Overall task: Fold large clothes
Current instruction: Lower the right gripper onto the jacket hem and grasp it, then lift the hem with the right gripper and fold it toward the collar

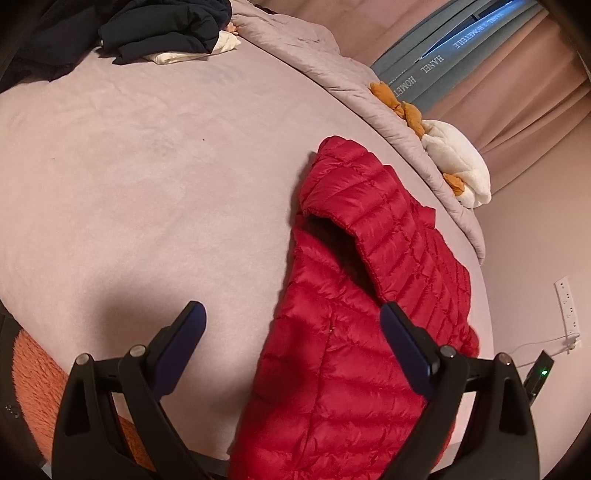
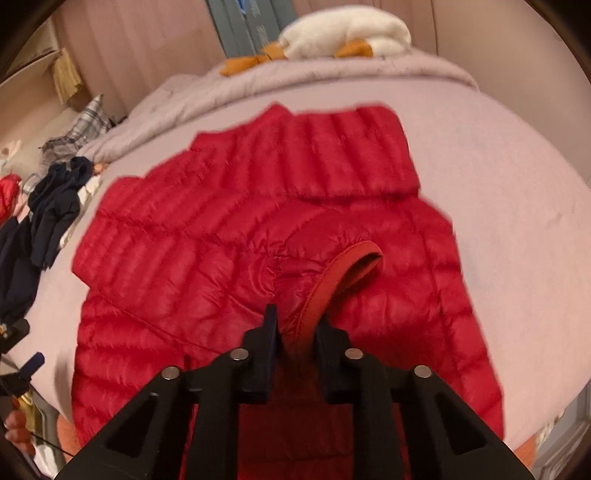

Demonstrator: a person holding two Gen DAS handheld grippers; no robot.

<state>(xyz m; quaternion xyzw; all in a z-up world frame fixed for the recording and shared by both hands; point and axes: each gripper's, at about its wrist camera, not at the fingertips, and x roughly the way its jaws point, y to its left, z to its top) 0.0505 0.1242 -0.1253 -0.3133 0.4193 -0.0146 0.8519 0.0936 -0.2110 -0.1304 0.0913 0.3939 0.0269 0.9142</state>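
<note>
Clenched on the sleeve cuff (image 2: pixel 314 295) of the red puffer jacket (image 2: pixel 258 221), my right gripper (image 2: pixel 297 328) grips; my left gripper (image 1: pixel 291 321) hangs released beside the jacket on the bed (image 1: pixel 129 166).

jacket (image 2: pixel 258 229): lying spread on the bed sheet (image 1: pixel 129 166), toward the near edge
sleeve cuff (image 2: pixel 347 273): lying on top of the jacket body, sitting between the right gripper (image 2: pixel 297 321) fingers
left gripper (image 1: pixel 291 310): hanging over the jacket's left edge and the bare sheet
quilt (image 1: pixel 332 70): lying bunched along the far side of the bed
plush toy (image 1: pixel 458 162): resting on the quilt
dark clothes pile (image 1: pixel 166 29): sitting on the far left of the bed
</note>
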